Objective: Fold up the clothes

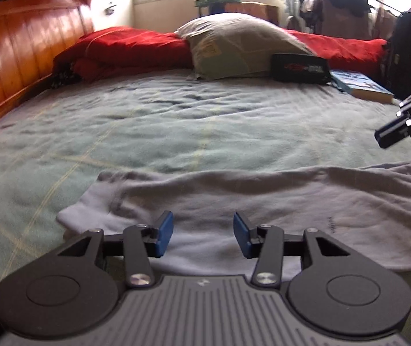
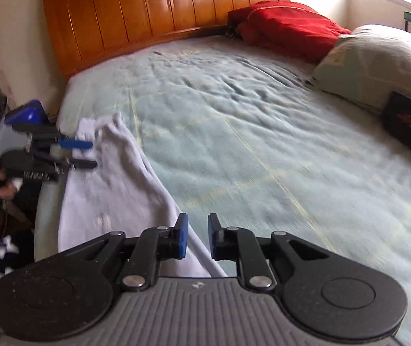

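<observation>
Left wrist view is showing the left gripper [image 1: 203, 235] hovering apart over the shirt [image 1: 263, 201], while the right gripper [image 2: 198, 236], narrowly apart and empty, is lining up on its edge to fold.

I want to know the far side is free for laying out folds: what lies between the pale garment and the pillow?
Only bare green bedspread between the pale garment and the pillow, seen in both wrist views.

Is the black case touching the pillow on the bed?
Touching. In the left wrist view the black case leans against the lower front edge of the pillow, with no bedsheet visible between them.
</observation>
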`<state>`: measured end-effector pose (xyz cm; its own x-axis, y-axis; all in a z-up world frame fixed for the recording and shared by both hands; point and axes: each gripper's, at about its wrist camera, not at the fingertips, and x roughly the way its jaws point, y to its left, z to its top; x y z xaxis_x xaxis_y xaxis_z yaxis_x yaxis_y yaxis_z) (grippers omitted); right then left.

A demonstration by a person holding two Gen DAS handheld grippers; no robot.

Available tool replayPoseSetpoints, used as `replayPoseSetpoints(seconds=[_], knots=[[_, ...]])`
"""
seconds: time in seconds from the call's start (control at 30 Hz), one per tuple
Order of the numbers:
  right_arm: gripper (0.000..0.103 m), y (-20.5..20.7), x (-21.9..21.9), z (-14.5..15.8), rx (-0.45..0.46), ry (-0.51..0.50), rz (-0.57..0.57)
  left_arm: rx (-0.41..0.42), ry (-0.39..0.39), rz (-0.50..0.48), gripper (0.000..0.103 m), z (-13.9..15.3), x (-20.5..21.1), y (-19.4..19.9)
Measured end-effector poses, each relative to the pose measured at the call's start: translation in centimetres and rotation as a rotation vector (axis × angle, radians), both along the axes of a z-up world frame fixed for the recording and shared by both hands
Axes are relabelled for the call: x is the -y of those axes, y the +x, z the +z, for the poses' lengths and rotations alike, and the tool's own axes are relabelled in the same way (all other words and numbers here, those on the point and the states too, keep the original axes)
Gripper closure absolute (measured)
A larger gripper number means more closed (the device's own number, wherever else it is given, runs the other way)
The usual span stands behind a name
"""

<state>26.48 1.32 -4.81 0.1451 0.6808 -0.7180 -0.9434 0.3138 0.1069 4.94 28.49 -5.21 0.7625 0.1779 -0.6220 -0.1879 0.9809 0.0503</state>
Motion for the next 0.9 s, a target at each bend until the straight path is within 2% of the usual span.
replayPoseSetpoints(seconds=[0.17, 0.27, 0.4, 0.43, 0.47, 0.57, 0.6, 0.7, 0.83, 0.9], knots=[[0.085, 0.0, 2.8, -2.3, 0.01, -0.072, -0.005, 0.0, -0.006, -0.055, 0.055, 0.3, 1.8, 0.9], [0.083, 0.0, 3.1, -3.4, -0.005, -0.083, 0.006, -0.01, -0.01, -0.072, 0.055, 0.3, 2.6, 1.4], [0.082, -0.7, 2.8, -3.9, 0.036, -0.092, 0.035, -0.028, -0.018, -0.075, 0.053, 0.1, 3.0, 1.8], [0.083, -0.8, 2.9, -3.9, 0.042, -0.09, 0.041, -0.034, -0.021, -0.067, 0.052, -0.1, 2.9, 1.9], [0.094, -1.0, 3.0, -3.8, 0.049, -0.088, 0.044, -0.039, -0.023, -0.06, 0.052, -0.2, 2.9, 2.0], [0.097, -1.6, 3.4, -3.5, 0.101, -0.081, 0.034, -0.053, -0.029, -0.053, 0.052, -0.4, 2.9, 2.2], [0.097, -1.5, 3.5, -3.3, 0.119, -0.074, 0.019, -0.056, -0.028, -0.054, 0.052, -0.4, 3.0, 2.3], [0.097, 0.0, 3.9, -3.0, 0.077, -0.035, -0.029, -0.067, -0.019, -0.056, 0.05, -0.5, 3.1, 2.4], [0.096, 0.0, 3.4, -3.9, 0.088, -0.067, -0.036, -0.07, -0.046, -0.027, 0.047, -0.7, 2.6, 2.5], [0.089, -0.1, 3.3, -3.7, 0.092, -0.071, -0.063, -0.068, -0.054, -0.008, 0.047, -0.2, 2.6, 2.3]])
